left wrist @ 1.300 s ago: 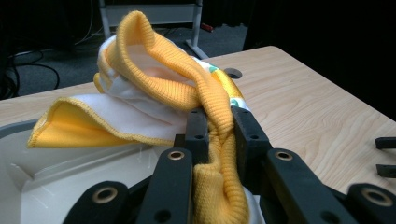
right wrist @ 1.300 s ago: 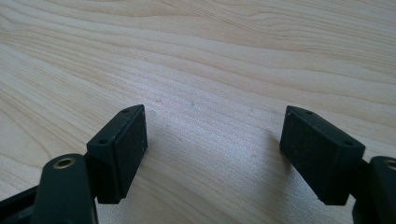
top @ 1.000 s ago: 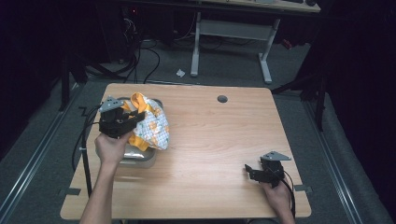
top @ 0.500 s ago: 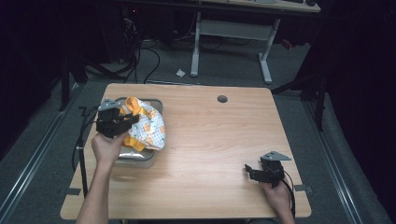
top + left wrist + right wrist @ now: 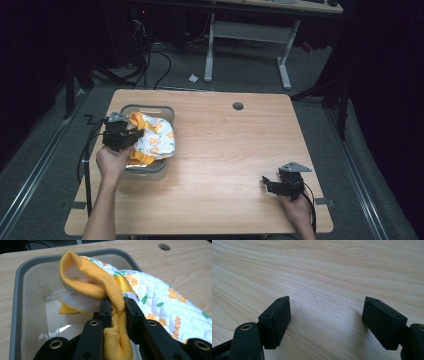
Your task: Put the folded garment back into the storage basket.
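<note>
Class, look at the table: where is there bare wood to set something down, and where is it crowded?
Free: the wide middle of the table, between the grey bin and the right gripper, and the far right corner beyond the round hole. Crowded: the left side, where the left gripper pinches the orange-and-white garment that spills over the bin's rim.

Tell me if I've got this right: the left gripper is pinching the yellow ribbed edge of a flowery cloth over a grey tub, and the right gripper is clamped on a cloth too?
Not quite. The right gripper holds nothing: the right gripper view shows its jaws wide apart over the bare wooden table. The rest is right: the left gripper pinches the yellow ribbed edge of the flowery cloth over the grey tub.
</note>
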Demonstrator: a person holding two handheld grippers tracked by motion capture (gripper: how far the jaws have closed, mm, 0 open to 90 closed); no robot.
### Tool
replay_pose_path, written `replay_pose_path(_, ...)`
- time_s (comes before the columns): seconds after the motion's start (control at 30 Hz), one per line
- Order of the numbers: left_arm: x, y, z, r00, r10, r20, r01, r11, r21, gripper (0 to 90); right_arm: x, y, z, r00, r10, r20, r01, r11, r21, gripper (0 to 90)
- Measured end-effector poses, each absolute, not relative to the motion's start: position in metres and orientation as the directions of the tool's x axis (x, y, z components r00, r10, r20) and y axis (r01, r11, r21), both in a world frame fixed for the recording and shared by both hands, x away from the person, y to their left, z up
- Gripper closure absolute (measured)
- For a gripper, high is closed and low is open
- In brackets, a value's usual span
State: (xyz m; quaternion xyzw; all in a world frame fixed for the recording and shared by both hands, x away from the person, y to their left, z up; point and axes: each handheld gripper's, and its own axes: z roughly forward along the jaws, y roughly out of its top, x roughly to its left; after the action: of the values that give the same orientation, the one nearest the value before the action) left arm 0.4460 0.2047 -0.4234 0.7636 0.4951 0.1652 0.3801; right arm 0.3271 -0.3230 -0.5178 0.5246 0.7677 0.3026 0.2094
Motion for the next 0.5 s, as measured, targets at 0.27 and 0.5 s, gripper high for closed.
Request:
replay_pose_path(0.27,0.451,0.201,-0.431,0.449,0.892,-0.059,0.649,-0.28,0.708,77.6,0.327,-0.323,-0.518,-0.361,0.932,-0.004,0.679,0.266,0.684,23.5)
replay_pose_path(0.5,0.454,0.201,-0.438,0.44,0.896,-0.06,0.67,-0.283,0.686,77.4,0.327,-0.323,-0.518,-0.361,0.932,-0.004,0.679,0.266,0.684,23.5)
